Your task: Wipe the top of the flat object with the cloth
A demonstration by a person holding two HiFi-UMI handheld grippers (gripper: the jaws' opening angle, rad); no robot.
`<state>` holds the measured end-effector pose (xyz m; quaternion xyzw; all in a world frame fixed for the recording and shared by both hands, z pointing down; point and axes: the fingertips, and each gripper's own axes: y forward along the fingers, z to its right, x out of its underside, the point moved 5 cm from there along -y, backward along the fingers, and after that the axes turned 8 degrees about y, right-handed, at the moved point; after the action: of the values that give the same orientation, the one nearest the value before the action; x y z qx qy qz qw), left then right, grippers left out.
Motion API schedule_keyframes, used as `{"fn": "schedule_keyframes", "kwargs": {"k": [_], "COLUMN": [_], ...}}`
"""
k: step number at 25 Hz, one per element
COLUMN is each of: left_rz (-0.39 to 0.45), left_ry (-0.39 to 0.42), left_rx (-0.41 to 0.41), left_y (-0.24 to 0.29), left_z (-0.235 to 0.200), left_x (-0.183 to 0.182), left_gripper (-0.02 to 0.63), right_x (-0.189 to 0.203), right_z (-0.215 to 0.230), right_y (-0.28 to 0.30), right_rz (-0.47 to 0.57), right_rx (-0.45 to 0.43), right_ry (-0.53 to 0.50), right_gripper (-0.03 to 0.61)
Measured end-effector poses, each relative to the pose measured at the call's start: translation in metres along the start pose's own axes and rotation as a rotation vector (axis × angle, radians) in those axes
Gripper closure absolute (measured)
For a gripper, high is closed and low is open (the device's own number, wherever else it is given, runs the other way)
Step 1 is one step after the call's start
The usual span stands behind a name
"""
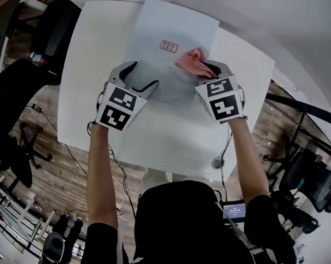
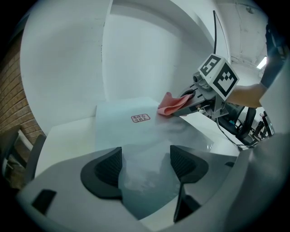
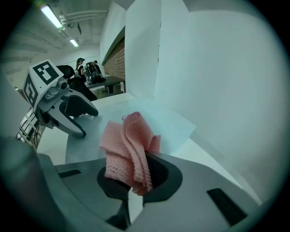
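A pale, thin flat sheet (image 1: 166, 30) with a small red label (image 1: 168, 46) lies on the white table (image 1: 86, 66). My right gripper (image 1: 207, 68) is shut on a folded pink cloth (image 1: 190, 62), which hangs over the sheet's right part, near the label. In the right gripper view the cloth (image 3: 129, 152) bunches up out of the shut jaws of that gripper (image 3: 136, 181). My left gripper (image 1: 139, 78) is open over the sheet's near left part. Only the sheet (image 2: 145, 149) shows between the fingers of the left gripper (image 2: 145, 164); whether they touch it I cannot tell.
White upright panels (image 2: 149, 50) stand behind the table's far edge. Black office chairs (image 1: 21, 80) stand on the wooden floor at the left, more chairs (image 1: 312, 177) at the right. Cables (image 1: 121, 174) hang below the table's near edge. The sheet's far end overhangs toward the panels.
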<state>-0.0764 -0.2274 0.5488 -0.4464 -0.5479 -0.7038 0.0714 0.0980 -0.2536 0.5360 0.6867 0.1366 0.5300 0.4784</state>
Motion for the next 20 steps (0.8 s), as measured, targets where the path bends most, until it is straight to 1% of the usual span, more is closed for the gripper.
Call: {"fn": "schedule_keyframes", "kwargs": {"k": [7, 15, 20], "left_rz": [0.004, -0.004, -0.025], "left_ry": [-0.008, 0.006, -0.01], "left_rx": [0.009, -0.004, -0.019], "left_y": [-0.001, 0.0, 0.004], "left_z": [-0.001, 0.001, 0.003], "left_x": [-0.001, -0.002, 0.008], "left_gripper": [0.285, 0.284, 0.285], "right_x": [-0.006, -0.024, -0.04], "right_z": [-0.004, -0.024, -0.05], "right_y": [0.005, 0.022, 0.033], "right_rz": [-0.027, -0.065, -0.062], "right_rx": [-0.012, -0.054, -0.092], "right_ry": [-0.013, -0.039, -0.108], "right_gripper": [0.534, 0.534, 0.534]}}
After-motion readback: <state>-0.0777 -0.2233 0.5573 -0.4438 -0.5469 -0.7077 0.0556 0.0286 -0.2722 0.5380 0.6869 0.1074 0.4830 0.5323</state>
